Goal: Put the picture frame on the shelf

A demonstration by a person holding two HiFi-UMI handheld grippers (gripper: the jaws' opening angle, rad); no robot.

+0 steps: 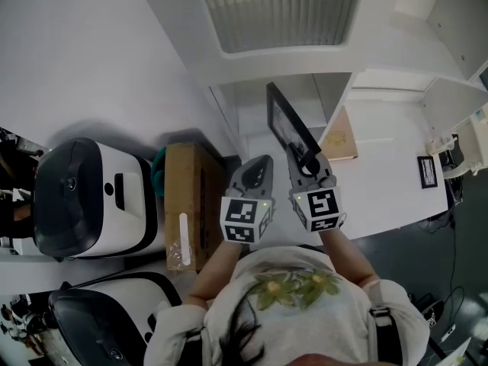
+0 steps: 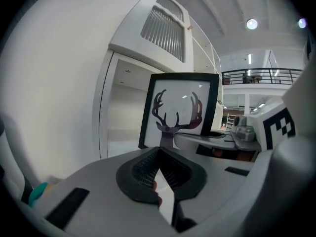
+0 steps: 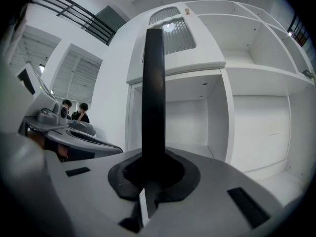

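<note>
White shelf unit stands ahead. Before its open compartment, the right gripper clenches its fingers on the upright black picture frame. Beside it, the left gripper has its fingers closed on nothing.

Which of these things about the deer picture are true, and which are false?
1. The right gripper is holding the picture frame. True.
2. The picture shows a cat. False: it shows a deer's head with big antlers.
3. The frame already stands on the shelf. False: it is held upright in the air in front of the white shelf, whose nearest compartment has nothing in it.
4. The left gripper has its jaws shut with nothing between them. True.
5. In the head view, a brown cardboard box stands to the left of the grippers. True.
</note>
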